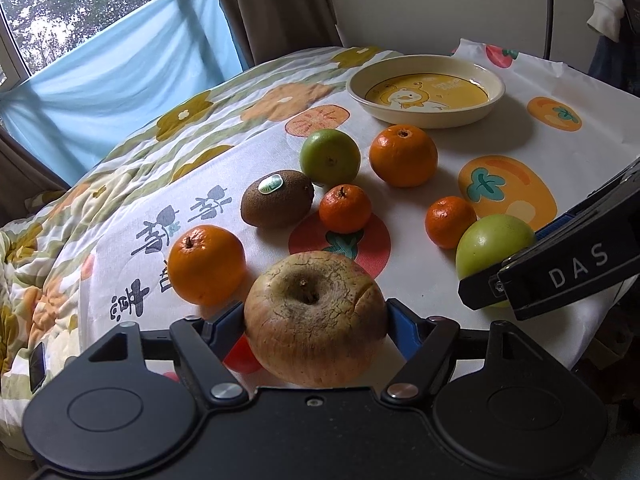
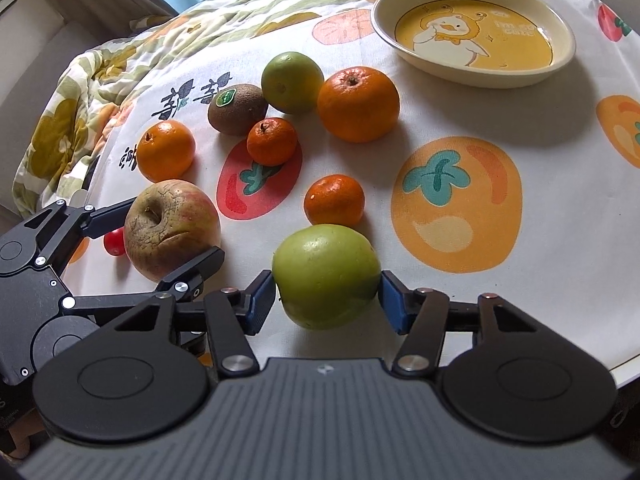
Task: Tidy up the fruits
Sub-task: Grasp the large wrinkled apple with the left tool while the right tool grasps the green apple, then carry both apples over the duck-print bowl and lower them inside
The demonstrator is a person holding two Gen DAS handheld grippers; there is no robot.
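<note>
Two fruits clamped: left hand-held gripper [image 1: 316,322] grips russet apple [image 1: 315,316]; right hand-held gripper [image 2: 327,294] grips green apple [image 2: 326,274]. Red fruit [image 2: 115,241] mostly hidden behind russet apple.

A: Item one, small red fruit [image 1: 240,356]: is its kind recorded?
B: Not determinable. In the left wrist view it is largely covered by the wrinkled apple [image 1: 316,320] and a blue pad; in the right wrist view only a sliver [image 2: 114,241] is seen beside a black finger.
A: Item two, green apple [image 1: 490,246]?
B: Its lower right part is masked in the left wrist view by the right gripper [image 1: 560,268], itself cut off by the frame edge.
A: Item three, kiwi sticker [image 2: 224,98]?
B: Its print is too small to be read.
A: Item four, garment [image 1: 606,4]?
B: It is cropped at the upper right; its type is not established.
</note>
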